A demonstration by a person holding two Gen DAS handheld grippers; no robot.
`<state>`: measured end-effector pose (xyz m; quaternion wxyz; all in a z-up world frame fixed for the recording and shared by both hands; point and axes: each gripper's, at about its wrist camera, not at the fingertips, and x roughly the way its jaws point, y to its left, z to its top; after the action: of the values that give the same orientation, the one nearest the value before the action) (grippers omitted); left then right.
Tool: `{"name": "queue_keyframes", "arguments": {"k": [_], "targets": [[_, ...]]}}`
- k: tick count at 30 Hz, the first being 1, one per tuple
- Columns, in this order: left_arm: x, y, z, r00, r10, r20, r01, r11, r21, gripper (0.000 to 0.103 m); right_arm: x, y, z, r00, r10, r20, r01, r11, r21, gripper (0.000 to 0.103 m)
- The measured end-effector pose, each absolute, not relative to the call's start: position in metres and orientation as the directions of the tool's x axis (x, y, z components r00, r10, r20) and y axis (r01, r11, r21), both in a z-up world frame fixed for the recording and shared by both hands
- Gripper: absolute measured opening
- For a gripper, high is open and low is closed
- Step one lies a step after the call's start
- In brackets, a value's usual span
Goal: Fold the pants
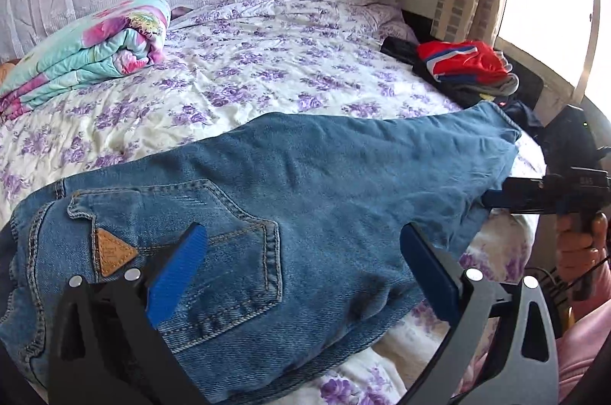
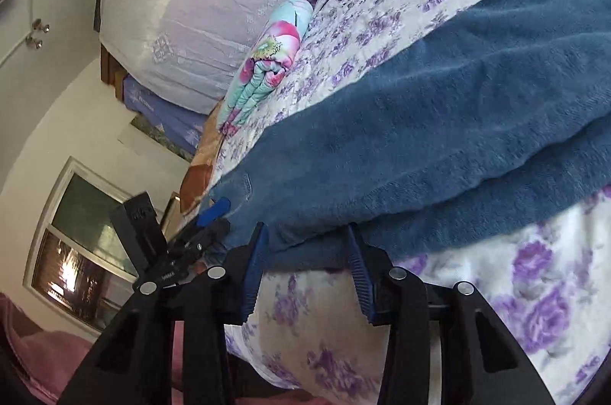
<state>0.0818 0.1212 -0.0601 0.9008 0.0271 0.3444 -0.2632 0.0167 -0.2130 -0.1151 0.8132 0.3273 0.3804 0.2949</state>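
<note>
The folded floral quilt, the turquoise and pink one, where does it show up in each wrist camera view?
Left wrist: folded floral quilt lies upper left on the bed, beyond the jeans.
Right wrist: it sits upper centre-left, tilted with the picture, against the white lace cover.
Shared landmark: the purple-flowered bedsheet under both.

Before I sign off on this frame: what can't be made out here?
- Jeans waistband: left wrist view, cut off by the edge and the left gripper.
- Right gripper contact with the jeans edge: right wrist view, blurred.
- Clothes pile: too jumbled to identify.
</note>
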Motion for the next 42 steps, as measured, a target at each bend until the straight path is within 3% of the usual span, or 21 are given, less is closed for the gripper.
{"name": "queue_keyframes", "arguments": {"k": [8, 11, 12, 18, 23, 25, 27, 28, 34, 38, 42], "targets": [[0.080, 0.126, -0.059, 0.628, -0.478, -0.614, 0.500, 0.853, -0.152, 0.099, 0.038, -0.216, -0.136, 0.540, 0.714, -0.446, -0.044, 0.553, 0.832, 0.040], [0.080, 0.126, -0.058, 0.629, -0.480, -0.612, 0.501, 0.852, -0.154, 0.099, 0.035, -0.208, -0.131, 0.535, 0.703, -0.469, -0.073, 0.591, 0.803, 0.012], [0.079, 0.127, -0.057, 0.630, -0.484, -0.608, 0.503, 0.850, -0.155, 0.099, 0.034, -0.208, -0.129, 0.534, 0.713, -0.455, -0.084, 0.580, 0.810, 0.010], [0.067, 0.128, -0.048, 0.649, -0.472, -0.597, 0.518, 0.849, -0.109, 0.099, 0.006, -0.214, -0.098, 0.562, 0.727, -0.394, -0.191, 0.578, 0.794, 0.007], [0.058, 0.136, -0.050, 0.658, -0.436, -0.614, 0.503, 0.861, -0.072, 0.099, 0.011, -0.215, -0.138, 0.514, 0.681, -0.521, -0.070, 0.638, 0.767, 0.006], [0.056, 0.144, -0.050, 0.661, -0.413, -0.627, 0.478, 0.875, -0.073, 0.099, 0.008, -0.217, -0.140, 0.512, 0.697, -0.502, -0.083, 0.622, 0.779, 0.008], [0.053, 0.150, -0.049, 0.666, -0.407, -0.625, 0.466, 0.881, -0.078, 0.099, 0.005, -0.217, -0.132, 0.495, 0.732, -0.468, -0.119, 0.591, 0.798, 0.045], [0.050, 0.153, -0.047, 0.663, -0.419, -0.621, 0.472, 0.877, -0.088, 0.099, 0.003, -0.215, -0.127, 0.495, 0.749, -0.439, -0.145, 0.570, 0.809, 0.049], [0.039, 0.161, -0.034, 0.709, -0.394, -0.585, 0.450, 0.891, -0.055, 0.099, 0.018, -0.165, -0.106, 0.407, 0.798, -0.445, -0.317, 0.581, 0.750, 0.047], [0.026, 0.172, -0.028, 0.733, -0.365, -0.574, 0.424, 0.905, -0.034, 0.099, 0.014, -0.117, -0.073, 0.405, 0.742, -0.535, -0.550, 0.665, 0.505, 0.047], [0.021, 0.185, -0.030, 0.746, -0.336, -0.575, 0.387, 0.921, -0.037, 0.099, 0.021, -0.073, -0.066, 0.463, 0.617, -0.637, -0.657, 0.721, 0.220, 0.046]]}}
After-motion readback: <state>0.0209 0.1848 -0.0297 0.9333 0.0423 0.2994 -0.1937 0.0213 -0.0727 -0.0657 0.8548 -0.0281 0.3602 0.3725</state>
